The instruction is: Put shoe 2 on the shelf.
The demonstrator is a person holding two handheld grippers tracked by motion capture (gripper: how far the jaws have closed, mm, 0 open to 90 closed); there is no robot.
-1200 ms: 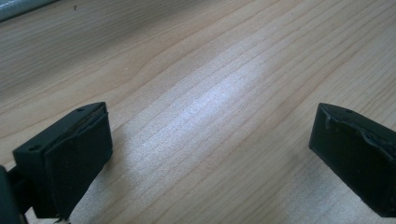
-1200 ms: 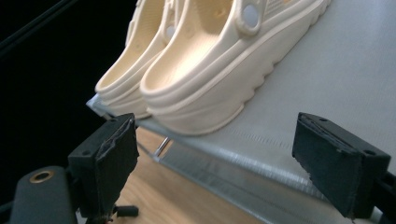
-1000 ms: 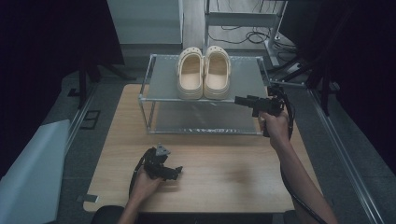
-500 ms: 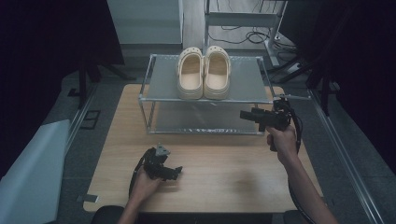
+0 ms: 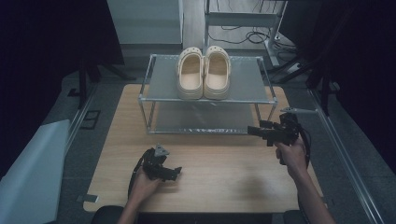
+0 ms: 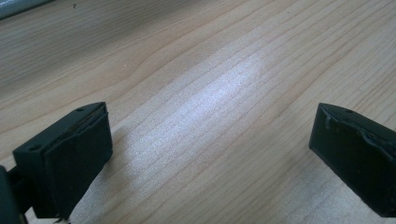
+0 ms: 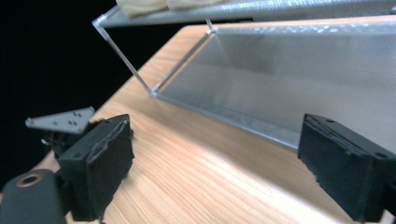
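A pair of cream clogs (image 5: 203, 73) is seen on the top shelf of a two-tier metal rack (image 5: 159, 99), toes toward 12 o'clock, sides touching. The rack stands on the far half of the wooden surface (image 5: 224, 168), at approx. 12 o'clock from the person's seat.

R tongs (image 5: 252, 130) are held above the surface at approx. 3 o'clock, just beside the rack's near right leg, pointed toward 9 o'clock along the rack's front edge. The jaws have just been opening and are spread wide; nothing is held btw. them. In the right gripper view the R tongs (image 7: 215, 158) frame bare wood and the lower shelf (image 7: 299, 79) of the rack, w/ the clogs (image 7: 154, 4) glimpsed at the top edge, well apart from the pads.

L tongs (image 5: 173, 171) are rested low on the surface at approx. 7 o'clock, gripped by the left hand (image 5: 142, 184), pointed toward 3 o'clock. Jaws are wide apart w/ nothing btw. them; in the left gripper view the L tongs (image 6: 210, 158) show wood grain alone in the gap. The grey three-cornered plate (image 5: 161, 150) is seen on top of the L tongs, also at the left edge of the right gripper view.

Clogs are untouched by either tool; both tongs are well apart from them, the R nearer to the rack.
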